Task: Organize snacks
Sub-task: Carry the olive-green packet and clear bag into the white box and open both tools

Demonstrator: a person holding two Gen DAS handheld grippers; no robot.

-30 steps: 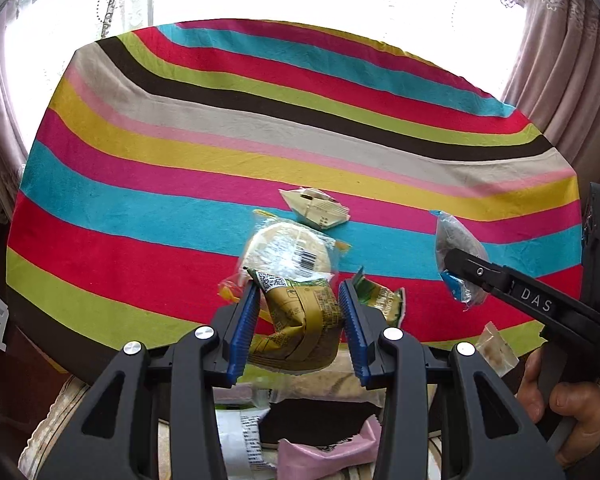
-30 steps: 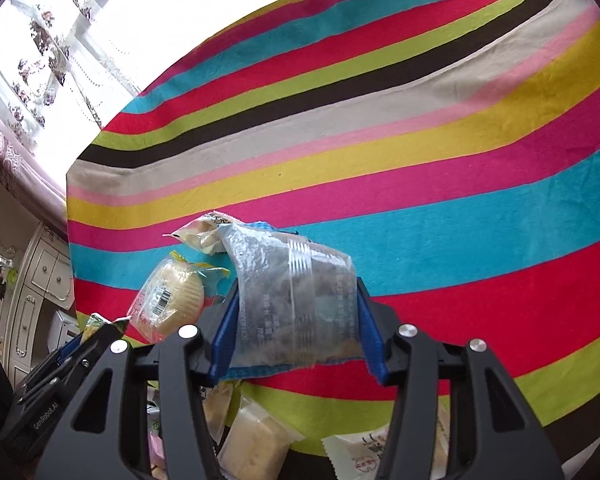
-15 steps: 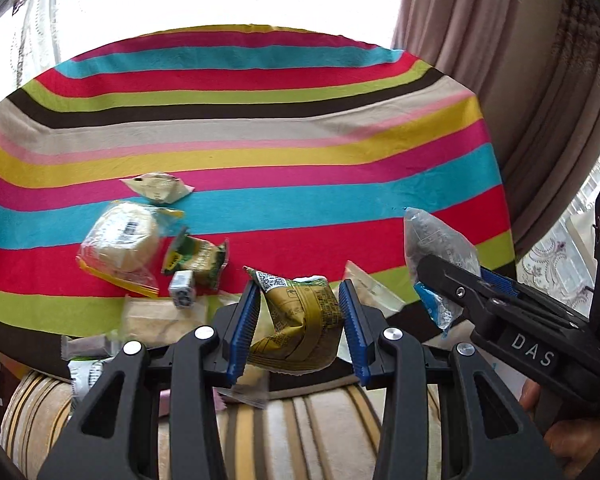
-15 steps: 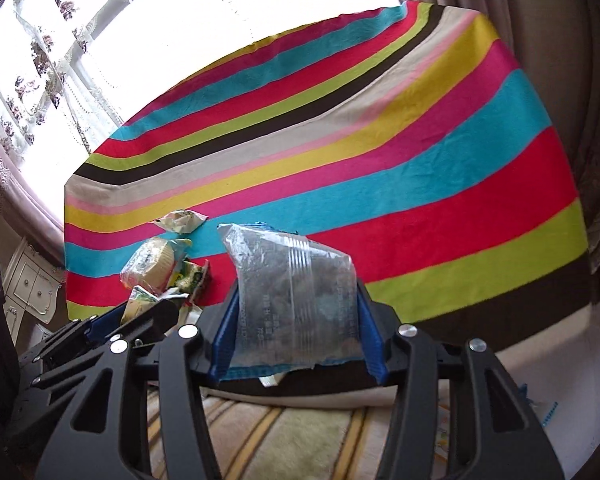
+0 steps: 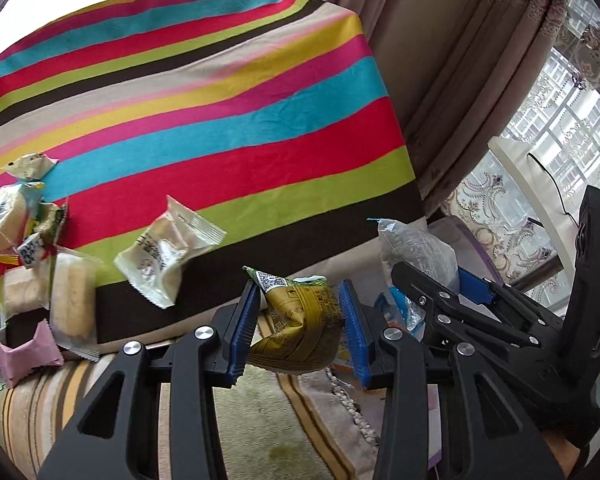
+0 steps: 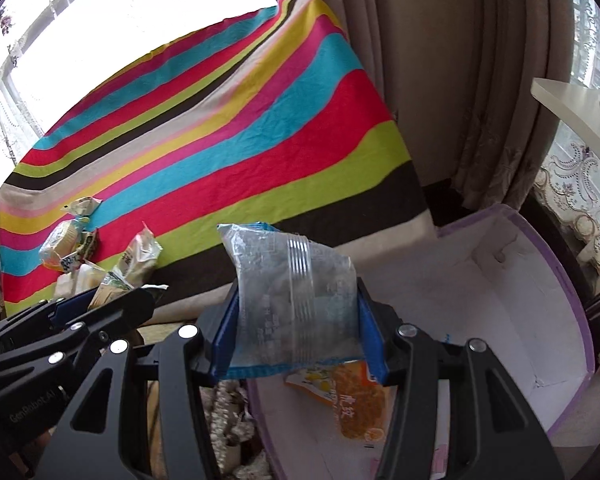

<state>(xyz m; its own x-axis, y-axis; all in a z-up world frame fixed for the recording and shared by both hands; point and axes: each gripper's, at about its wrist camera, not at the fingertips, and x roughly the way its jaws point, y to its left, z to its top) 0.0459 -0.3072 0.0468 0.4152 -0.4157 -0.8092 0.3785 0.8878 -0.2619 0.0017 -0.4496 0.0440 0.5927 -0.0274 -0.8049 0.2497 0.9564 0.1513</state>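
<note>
With the left gripper (image 5: pixel 300 326) clamped on an olive-gold snack packet (image 5: pixel 296 320) over the floor and the right gripper's (image 6: pixel 298 330) fingers pinching a clear snack bag (image 6: pixel 294 300) above the near rim of the white box (image 6: pixel 520 280), either slippery wrapper could slide free and miss the box.

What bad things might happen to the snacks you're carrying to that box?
The right gripper pinches the clear packet only by its edges, so it may slip out before it is over the purple box. The left gripper holds the gold packet above the rug, not the box; let go now, it would likely land on the floor.
</note>
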